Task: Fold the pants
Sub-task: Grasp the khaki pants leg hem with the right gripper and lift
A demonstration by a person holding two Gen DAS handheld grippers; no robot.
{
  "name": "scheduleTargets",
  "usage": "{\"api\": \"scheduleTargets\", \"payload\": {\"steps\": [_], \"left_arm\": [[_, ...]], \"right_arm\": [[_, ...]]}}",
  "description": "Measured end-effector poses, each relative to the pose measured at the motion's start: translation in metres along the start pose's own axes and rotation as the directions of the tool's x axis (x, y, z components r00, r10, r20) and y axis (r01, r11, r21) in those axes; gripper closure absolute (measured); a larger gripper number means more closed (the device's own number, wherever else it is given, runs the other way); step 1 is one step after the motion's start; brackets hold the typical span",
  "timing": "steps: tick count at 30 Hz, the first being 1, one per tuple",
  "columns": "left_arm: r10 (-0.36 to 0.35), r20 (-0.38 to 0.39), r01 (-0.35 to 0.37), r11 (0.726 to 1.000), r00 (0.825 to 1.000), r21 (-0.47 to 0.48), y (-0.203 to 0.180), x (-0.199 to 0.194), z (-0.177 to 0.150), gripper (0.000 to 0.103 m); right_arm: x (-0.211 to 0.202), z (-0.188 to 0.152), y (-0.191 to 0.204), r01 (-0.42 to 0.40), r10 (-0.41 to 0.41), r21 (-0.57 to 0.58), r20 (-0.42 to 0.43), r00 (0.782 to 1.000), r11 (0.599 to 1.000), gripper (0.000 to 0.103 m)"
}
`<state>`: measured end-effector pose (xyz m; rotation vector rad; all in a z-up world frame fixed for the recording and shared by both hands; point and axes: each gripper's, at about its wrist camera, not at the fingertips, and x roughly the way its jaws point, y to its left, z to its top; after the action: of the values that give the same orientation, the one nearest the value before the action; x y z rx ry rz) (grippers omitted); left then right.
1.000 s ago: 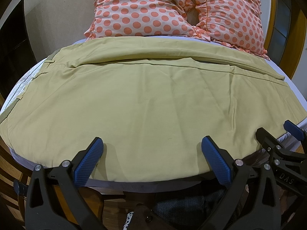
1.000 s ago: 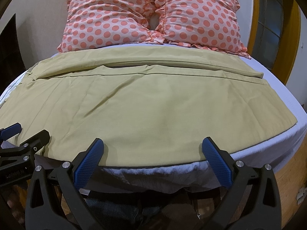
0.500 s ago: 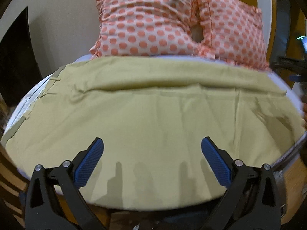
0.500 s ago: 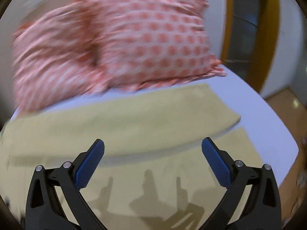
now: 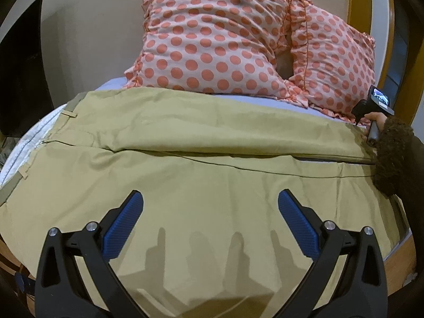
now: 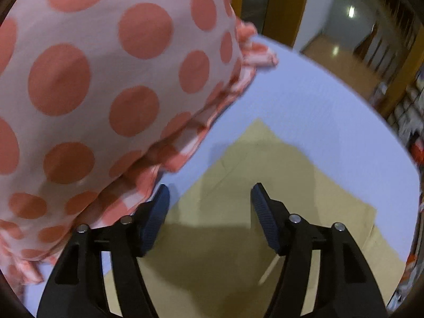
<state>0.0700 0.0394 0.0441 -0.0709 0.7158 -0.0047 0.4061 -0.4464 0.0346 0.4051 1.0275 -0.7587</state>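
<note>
Khaki pants [image 5: 206, 175] lie flat across the bed, waistband at the left, legs running to the right. My left gripper [image 5: 210, 204] is open and empty, hovering over the near leg. My right gripper [image 6: 210, 193] is open and empty, low over the far leg's hem corner [image 6: 265, 164], next to the pillow. In the left wrist view the right gripper's back [image 5: 373, 106] and the holding hand show at the far right edge of the pants.
Two pink pillows with orange dots [image 5: 220, 42] [image 6: 92, 84] lie at the head of the bed. A pale blue sheet [image 6: 318, 111] covers the mattress. The bed's wooden edge [image 5: 400, 254] shows at the right. A yellow door frame [image 6: 288, 8] stands behind.
Both grippers moved forward over the bed. The right gripper travelled far to the back right, to the hem corner by the pillow, and its jaws narrowed somewhat.
</note>
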Motion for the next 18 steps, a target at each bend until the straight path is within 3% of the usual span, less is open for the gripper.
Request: {"api": "scheduleTargets", "payload": {"steps": [1, 3, 5, 7, 9, 13, 16, 18], "left_arm": [[-0.003, -0.004, 0.003, 1.000, 1.000, -0.002, 0.000, 0.002, -0.001, 0.002], [-0.010, -0.011, 0.010, 1.000, 1.000, -0.012, 0.000, 0.005, -0.002, 0.002], [-0.017, -0.016, 0.017, 1.000, 1.000, -0.023, 0.001, 0.007, -0.002, 0.002], [-0.017, -0.019, 0.017, 0.999, 1.000, -0.029, 0.002, 0.006, -0.003, 0.002], [-0.017, -0.010, 0.017, 0.999, 1.000, -0.033, 0.003, 0.000, -0.005, 0.002], [-0.029, 0.032, 0.031, 0.998, 0.999, -0.055, 0.011, -0.016, -0.005, 0.002], [-0.091, 0.074, 0.098, 0.991, 0.993, -0.089, 0.020, -0.026, -0.003, 0.002], [-0.139, 0.096, 0.149, 0.982, 0.986, -0.115, 0.027, -0.030, 0.001, 0.002]], "right_arm": [[0.000, -0.003, -0.001, -0.014, 0.014, -0.003, 0.025, 1.000, 1.000, 0.037], [-0.001, -0.009, -0.001, -0.043, 0.045, -0.045, 0.064, 0.997, 0.998, 0.047], [-0.005, -0.015, -0.011, -0.066, 0.069, -0.037, 0.090, 0.994, 0.997, 0.076], [-0.002, -0.012, -0.030, -0.110, 0.110, -0.004, 0.103, 0.989, 0.994, 0.090], [0.003, -0.008, -0.049, -0.223, 0.216, 0.069, 0.092, 0.972, 0.973, 0.097], [-0.009, -0.013, -0.103, -0.469, 0.450, 0.148, 0.144, 0.881, 0.871, 0.099], [-0.047, -0.039, -0.155, -0.645, 0.616, 0.129, 0.208, 0.760, 0.753, 0.099], [-0.069, -0.060, -0.195, -0.718, 0.684, 0.109, 0.235, 0.690, 0.687, 0.099]]}}
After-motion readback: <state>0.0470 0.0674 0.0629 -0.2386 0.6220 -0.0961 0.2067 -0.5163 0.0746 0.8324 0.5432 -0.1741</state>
